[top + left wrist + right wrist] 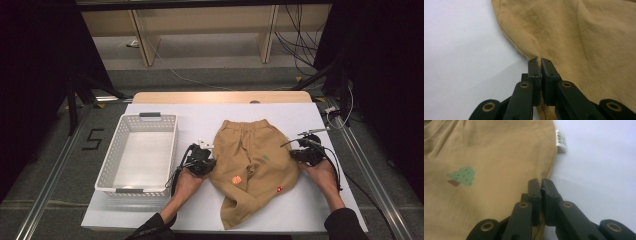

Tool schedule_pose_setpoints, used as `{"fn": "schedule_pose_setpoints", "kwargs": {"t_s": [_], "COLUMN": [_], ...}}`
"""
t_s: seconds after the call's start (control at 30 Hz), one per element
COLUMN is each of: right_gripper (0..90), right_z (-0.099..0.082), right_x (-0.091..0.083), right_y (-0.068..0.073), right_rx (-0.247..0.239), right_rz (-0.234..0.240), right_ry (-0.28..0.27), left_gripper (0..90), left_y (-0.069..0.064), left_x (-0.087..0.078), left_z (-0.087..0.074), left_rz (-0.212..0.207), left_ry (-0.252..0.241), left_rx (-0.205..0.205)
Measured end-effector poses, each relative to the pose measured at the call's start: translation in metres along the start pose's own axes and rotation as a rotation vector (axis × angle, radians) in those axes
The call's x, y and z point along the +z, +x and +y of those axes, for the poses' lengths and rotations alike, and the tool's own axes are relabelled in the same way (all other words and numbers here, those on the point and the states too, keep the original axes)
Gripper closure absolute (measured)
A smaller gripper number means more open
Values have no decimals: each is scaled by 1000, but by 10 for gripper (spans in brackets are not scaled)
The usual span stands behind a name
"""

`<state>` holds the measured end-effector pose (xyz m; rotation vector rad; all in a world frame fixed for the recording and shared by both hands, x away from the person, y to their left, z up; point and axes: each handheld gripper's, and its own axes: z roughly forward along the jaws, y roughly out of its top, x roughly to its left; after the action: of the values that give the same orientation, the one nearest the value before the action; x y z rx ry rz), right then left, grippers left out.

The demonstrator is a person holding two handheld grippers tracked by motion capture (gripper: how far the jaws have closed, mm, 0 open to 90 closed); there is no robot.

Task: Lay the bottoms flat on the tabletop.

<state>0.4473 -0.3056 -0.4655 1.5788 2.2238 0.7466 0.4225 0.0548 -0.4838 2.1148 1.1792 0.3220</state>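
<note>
Jaws of both grippers are closed on the hem of the tan trousers (pixel 252 167), 1 gripper at each side edge. On the left gripper (pixel 540 60), the 2 black jaws meet with a fold of the trousers' edge seam pinched between them, as the left gripper view shows. On the right gripper (pixel 540 180), the 2 jaws likewise pinch the curved side edge of the trousers, just below a small white care label (pixel 561 141) sewn into that seam.

Trousers position: spread flat on the white table (pixel 200 212), waistband toward the far edge, legs folded toward the near edge. The left gripper (pixel 206 161) holds the trousers' left edge; the right gripper (pixel 298 155) holds the right edge. Each gripper sits in 1 hand of the person, forearms entering from the near side.

Markings on the trousers: a green tree print (pixel 462 176) left of the right gripper's jaws, an orange print (pixel 236 179) and a red print (pixel 279 189) on the lower part.

Left of the trousers stands a white slotted basket (pixel 115 144), just beside the left gripper and apart from the fabric.
</note>
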Motion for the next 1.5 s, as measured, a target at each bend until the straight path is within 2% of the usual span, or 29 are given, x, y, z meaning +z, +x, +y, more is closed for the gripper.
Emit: {"fn": "schedule_pose_setpoints", "kwargs": {"t_s": [0.3, 0.5, 0.57, 0.63, 0.67, 0.73, 0.83, 0.93, 0.97, 1.0, 1.17, 1.3, 1.5], "right_gripper": [862, 858, 855, 852, 817, 685, 519, 421, 421, 383, 334, 325, 329], "right_z": [12, 23, 27, 28, 28, 28, 27, 21, 21, 15, 1, -9, -22], "right_x": [8, 13, 16, 18, 18, 14, 3, -12, -12, -21, -38, -45, -59], "right_y": [-4, -7, -7, -7, -6, -6, -7, -7, -7, -5, 2, 14, 36], "right_rx": [-7, -14, -20, -22, -24, -12, 19, 33, 33, 32, 34, 3, -49], "right_rz": [-16, -23, -25, -27, -27, -17, 17, 54, 54, 65, 90, 98, 159], "right_ry": [-20, -37, -44, -42, -40, -49, -73, -81, -81, -90, -120, -122, -148], "left_gripper": [862, 860, 856, 842, 821, 756, 608, 501, 479, 459, 339, 308, 274], "left_y": [9, 20, 21, 20, 16, 11, 0, -7, -7, -11, -21, -31, -40], "left_x": [0, -1, -2, -2, -3, -6, -15, -27, -27, -34, -45, -52, -64], "left_z": [7, 8, 8, 8, 9, 11, 14, 19, 19, 20, 20, 17, 8], "left_rz": [20, 50, 48, 45, 38, 37, 45, 15, 15, -9, -76, -110, -134], "left_ry": [-23, -47, -54, -54, -58, -61, -78, -86, -86, -99, -92, -83, -89], "left_rx": [-19, -53, -71, -69, -59, -43, -8, -1, -1, -6, 1, 44, 52]}}
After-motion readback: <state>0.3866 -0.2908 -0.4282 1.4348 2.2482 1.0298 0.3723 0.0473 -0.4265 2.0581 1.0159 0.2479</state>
